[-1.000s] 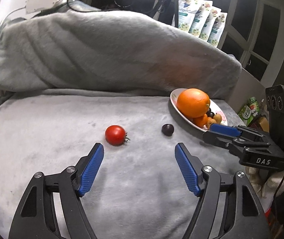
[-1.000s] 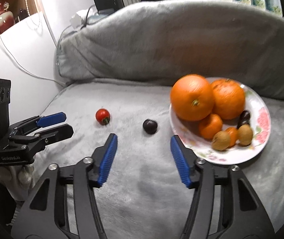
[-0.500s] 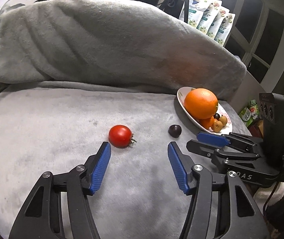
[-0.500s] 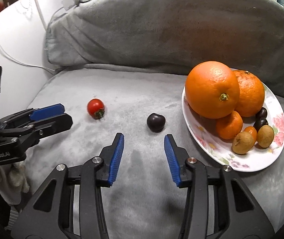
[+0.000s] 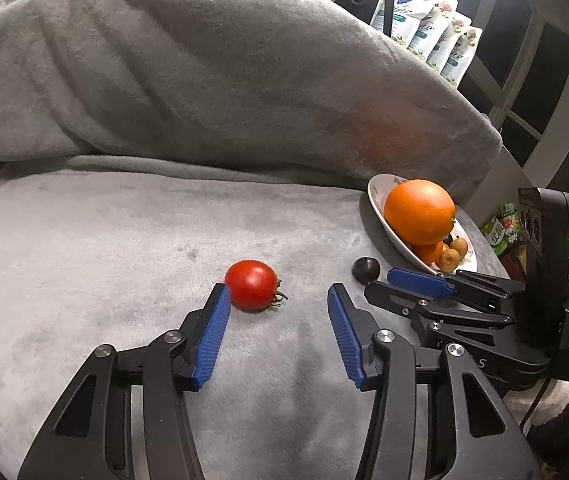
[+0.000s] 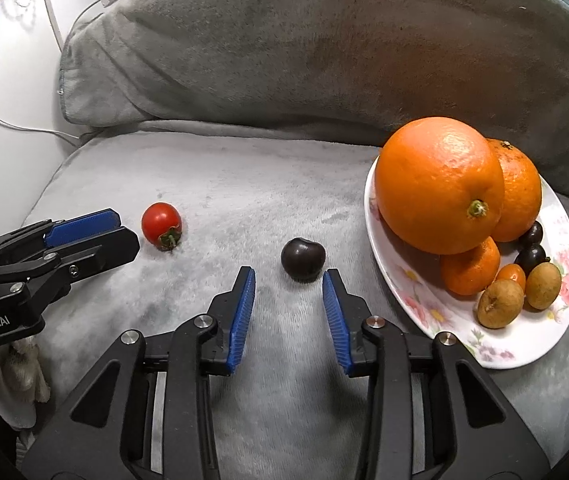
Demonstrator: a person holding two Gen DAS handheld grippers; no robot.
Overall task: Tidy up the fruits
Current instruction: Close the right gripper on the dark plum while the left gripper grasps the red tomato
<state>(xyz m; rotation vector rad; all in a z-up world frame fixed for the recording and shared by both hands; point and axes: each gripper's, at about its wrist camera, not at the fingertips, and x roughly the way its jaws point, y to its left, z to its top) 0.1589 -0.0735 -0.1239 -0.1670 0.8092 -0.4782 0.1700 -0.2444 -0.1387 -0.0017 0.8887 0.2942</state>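
A red tomato (image 5: 251,285) lies on the grey blanket, just beyond my open left gripper (image 5: 278,294), close to its left fingertip; it also shows in the right wrist view (image 6: 161,225). A dark cherry (image 6: 302,259) lies just past my open right gripper (image 6: 287,274), between the tip lines; it shows in the left wrist view (image 5: 365,269) too. A floral plate (image 6: 516,354) on the right holds two big oranges (image 6: 438,184), small oranges, brown fruits and dark cherries.
A grey blanket-covered backrest (image 5: 224,80) rises behind the seat. Snack bags (image 5: 428,36) stand by the window at the back right. A white wall with a cable (image 6: 8,120) is on the left. The left gripper shows in the right wrist view (image 6: 124,228).
Both grippers have moved forward: the left one up to the tomato, the right one up to the cherry. Both have narrowed their openings somewhat. The fruits have not moved.
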